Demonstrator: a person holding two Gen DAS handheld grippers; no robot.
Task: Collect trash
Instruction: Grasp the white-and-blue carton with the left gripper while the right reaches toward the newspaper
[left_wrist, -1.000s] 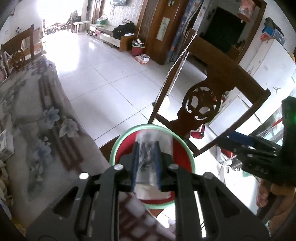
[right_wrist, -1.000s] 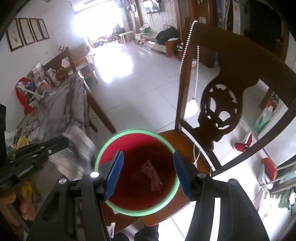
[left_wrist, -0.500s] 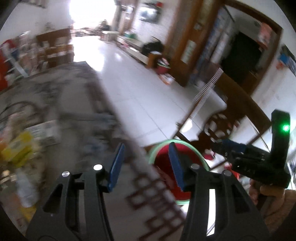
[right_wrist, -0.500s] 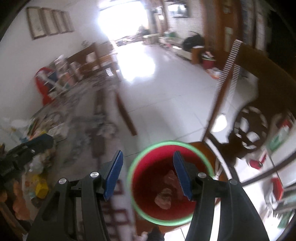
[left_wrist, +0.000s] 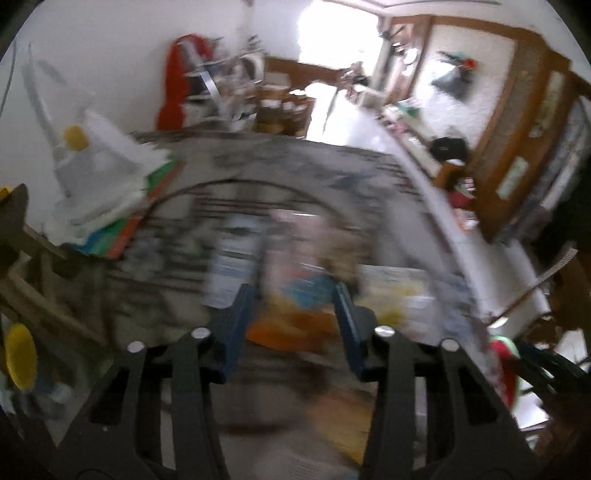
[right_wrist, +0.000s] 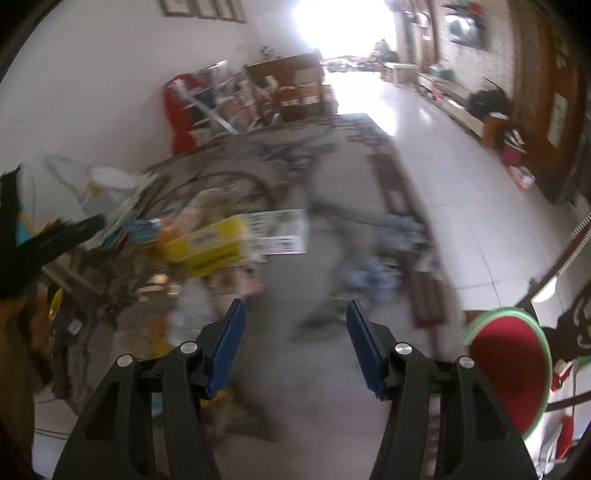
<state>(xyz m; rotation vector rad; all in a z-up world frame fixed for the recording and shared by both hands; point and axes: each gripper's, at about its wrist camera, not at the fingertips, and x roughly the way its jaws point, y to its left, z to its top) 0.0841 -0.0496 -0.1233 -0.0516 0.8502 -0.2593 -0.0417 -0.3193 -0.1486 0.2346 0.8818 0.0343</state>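
Since both views were smeared with motion blur, take the details loosely. Nearest, the left gripper (left_wrist: 293, 308) had its blue pads spread wide with nothing between them, hovering over a pile of wrappers (left_wrist: 295, 295) on the patterned surface (left_wrist: 303, 166). The right gripper (right_wrist: 295, 332) was spread apart and empty too, over a bare stretch of that surface. The red bin (right_wrist: 508, 373) with the green rim sat near right, off the edge of the surface.

A bit farther left was the trash itself: a yellow carton (right_wrist: 207, 249) touching a white box (right_wrist: 280, 230), with crinkly bags beside them. My guess is the cartons were light, thin card, easily crushed, so I'd pinch across a short edge or flap. The wrappers looked soft and slippery, better grabbed by a bunched fold. Far back stood a cluttered shelf (right_wrist: 258, 99) against the wall.
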